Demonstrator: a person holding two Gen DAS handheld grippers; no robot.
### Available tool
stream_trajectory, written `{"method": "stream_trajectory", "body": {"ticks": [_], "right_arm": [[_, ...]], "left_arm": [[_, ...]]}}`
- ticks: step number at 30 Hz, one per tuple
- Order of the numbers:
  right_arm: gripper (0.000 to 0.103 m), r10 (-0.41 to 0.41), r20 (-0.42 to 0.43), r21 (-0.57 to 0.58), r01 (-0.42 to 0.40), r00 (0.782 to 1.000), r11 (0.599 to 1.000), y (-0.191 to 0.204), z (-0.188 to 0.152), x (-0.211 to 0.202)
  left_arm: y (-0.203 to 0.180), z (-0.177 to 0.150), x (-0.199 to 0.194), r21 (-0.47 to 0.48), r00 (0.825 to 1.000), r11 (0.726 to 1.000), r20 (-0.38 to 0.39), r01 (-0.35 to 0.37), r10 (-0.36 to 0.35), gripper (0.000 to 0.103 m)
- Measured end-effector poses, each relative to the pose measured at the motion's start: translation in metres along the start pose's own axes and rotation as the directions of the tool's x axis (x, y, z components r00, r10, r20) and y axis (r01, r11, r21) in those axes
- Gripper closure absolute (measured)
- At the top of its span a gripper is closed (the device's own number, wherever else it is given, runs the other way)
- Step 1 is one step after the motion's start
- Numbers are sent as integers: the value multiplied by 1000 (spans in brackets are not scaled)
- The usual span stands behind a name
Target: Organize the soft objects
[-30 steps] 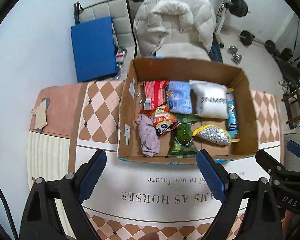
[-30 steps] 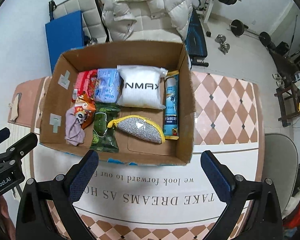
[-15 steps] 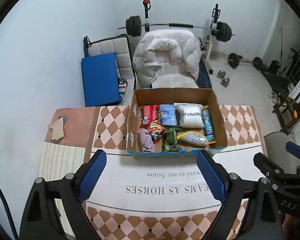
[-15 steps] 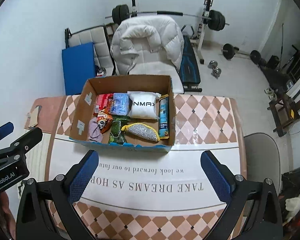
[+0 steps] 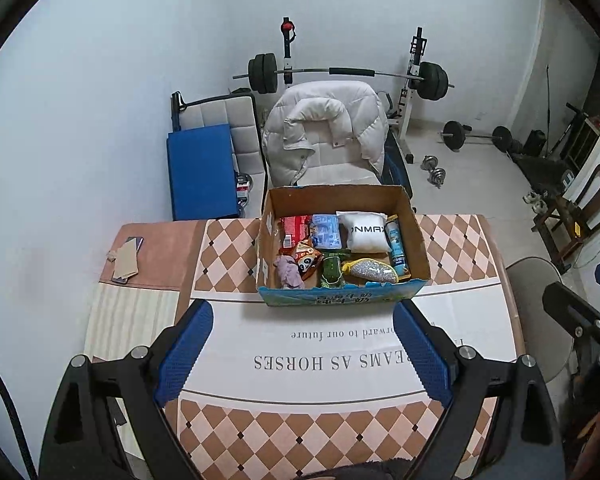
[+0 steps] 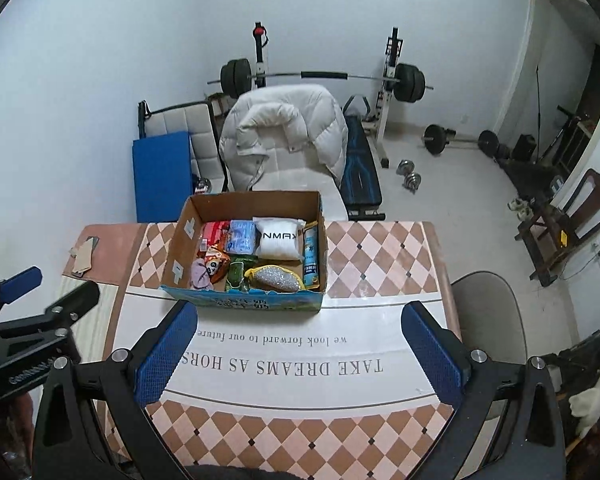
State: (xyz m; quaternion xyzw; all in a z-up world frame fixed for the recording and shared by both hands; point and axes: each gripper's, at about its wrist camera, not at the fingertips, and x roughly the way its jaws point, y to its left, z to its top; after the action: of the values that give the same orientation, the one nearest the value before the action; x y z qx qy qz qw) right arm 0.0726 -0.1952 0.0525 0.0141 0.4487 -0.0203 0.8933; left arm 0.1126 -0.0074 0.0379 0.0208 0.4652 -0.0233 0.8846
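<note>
An open cardboard box (image 5: pixel 418 246) (image 6: pixel 176 248) stands at the far side of the table. It holds soft items: a white pillow pack (image 5: pixel 366 232) (image 6: pixel 279 238), a silver glitter pouch (image 5: pixel 370 271) (image 6: pixel 276 279), a purple cloth (image 5: pixel 290 274) (image 6: pixel 201 274), a green packet (image 5: pixel 332 270), a blue packet (image 5: pixel 326 230), a red packet (image 5: pixel 294 228) and a panda snack bag (image 5: pixel 306 262). My left gripper (image 5: pixel 302 356) is open and empty, well short of the box. My right gripper (image 6: pixel 298 354) is open and empty too.
The table (image 5: pixel 320 428) has a checkered cloth with printed text. A phone and card (image 5: pixel 126 258) lie at its far left. Behind are a chair with a white puffer jacket (image 5: pixel 324 136), a blue mat (image 5: pixel 200 172), a barbell rack and weights. A grey chair (image 6: pixel 486 320) stands on the right.
Both grippers have pulled back and up from the box, which now looks smaller and farther away. Both stay open and empty.
</note>
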Motion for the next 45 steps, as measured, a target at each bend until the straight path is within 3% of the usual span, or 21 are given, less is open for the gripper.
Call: {"method": "stream_trajectory", "body": {"ticks": [12, 25, 45], "right_arm": [[0, 4, 36, -36, -3, 999, 999, 15, -15, -48], [0, -74, 98, -6, 75, 992, 997, 8, 5, -40], [0, -83, 95, -20, 85, 992, 996, 10, 8, -19]], "left_arm": [[8, -9, -38, -41, 998, 999, 69, 16, -13, 11], [14, -1, -28, -64, 996, 997, 73, -39, 44, 11], [17, 4, -19, -73, 997, 996, 63, -45, 50, 11]]}}
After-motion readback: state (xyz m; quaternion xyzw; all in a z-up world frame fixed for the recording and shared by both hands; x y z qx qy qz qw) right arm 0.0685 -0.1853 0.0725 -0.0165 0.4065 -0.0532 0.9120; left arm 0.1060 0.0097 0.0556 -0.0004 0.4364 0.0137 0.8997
